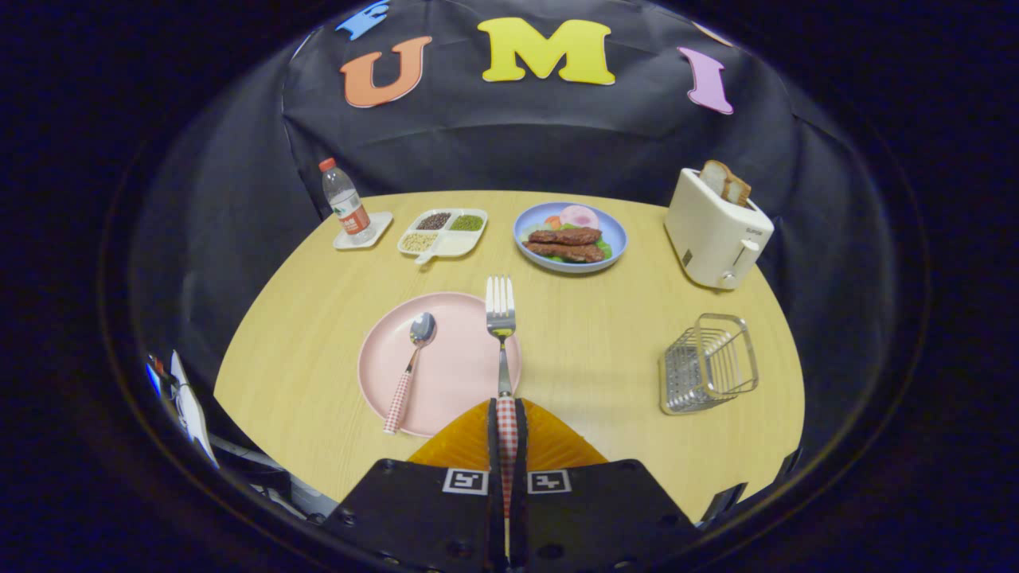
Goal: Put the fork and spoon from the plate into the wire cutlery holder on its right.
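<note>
My gripper [507,414] is shut on the red-checked handle of the fork [501,318]. The fork points straight ahead from between the orange fingers [462,446], its tines over the far right rim of the pink plate [458,374]. It looks lifted off the plate. The spoon [411,368], with the same checked handle, lies on the plate to the left of the fork, bowl pointing away. The wire cutlery holder [708,364] stands on the table to the right of the plate, apart from the fingers.
On the wooden table [605,350] beyond the plate stand a blue plate of food [570,236], a divided dish of beans [443,231], and a water bottle [345,200] on a coaster. A white toaster [716,227] with bread stands behind the holder.
</note>
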### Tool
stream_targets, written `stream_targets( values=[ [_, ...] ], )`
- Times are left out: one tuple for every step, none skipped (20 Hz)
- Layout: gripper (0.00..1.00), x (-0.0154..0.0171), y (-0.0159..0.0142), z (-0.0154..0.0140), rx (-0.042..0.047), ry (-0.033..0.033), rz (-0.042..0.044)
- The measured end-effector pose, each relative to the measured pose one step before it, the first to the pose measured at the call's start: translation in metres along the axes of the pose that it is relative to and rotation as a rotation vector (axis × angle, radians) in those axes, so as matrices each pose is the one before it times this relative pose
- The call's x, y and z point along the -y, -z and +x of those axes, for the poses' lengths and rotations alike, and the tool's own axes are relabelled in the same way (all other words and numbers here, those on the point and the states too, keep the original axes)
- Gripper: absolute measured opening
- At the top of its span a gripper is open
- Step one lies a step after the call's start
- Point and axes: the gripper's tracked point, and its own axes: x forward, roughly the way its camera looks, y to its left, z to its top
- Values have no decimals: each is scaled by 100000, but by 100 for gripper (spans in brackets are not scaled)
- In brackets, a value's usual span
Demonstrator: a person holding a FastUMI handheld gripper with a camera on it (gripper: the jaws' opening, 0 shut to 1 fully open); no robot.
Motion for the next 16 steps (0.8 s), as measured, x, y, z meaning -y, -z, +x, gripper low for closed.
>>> stream_targets(
  values=[
    [3,1160,-489,-841,1027,110,95],
    [3,1094,-385,-687,841,-47,219],
    [3,1132,-470,-765,576,78,325],
    [3,1132,-508,-617,406,89,235],
    [3,1169,-290,-655,198,149,122],
    [3,1113,-485,-543,622,146,96],
    [3,1195,-367,-496,74,463,-140],
    [3,1320,-440,-451,30,1171,171],
    [3,1244,-260,-325,-421,989,10],
    [3,1144,-195,-262,-675,1219,-190],
    [3,1087,-294,-202,-701,534,563],
    [3,703,-168,-128,-926,-614,1106],
    [3,821,137,78,-1959,362,511],
    [3,1160,-8,272,-1838,1457,1083],
    [3,921,184,244,-2674,1161,1300],
    [3,762,500,371,-4324,949,1449]
  ],
)
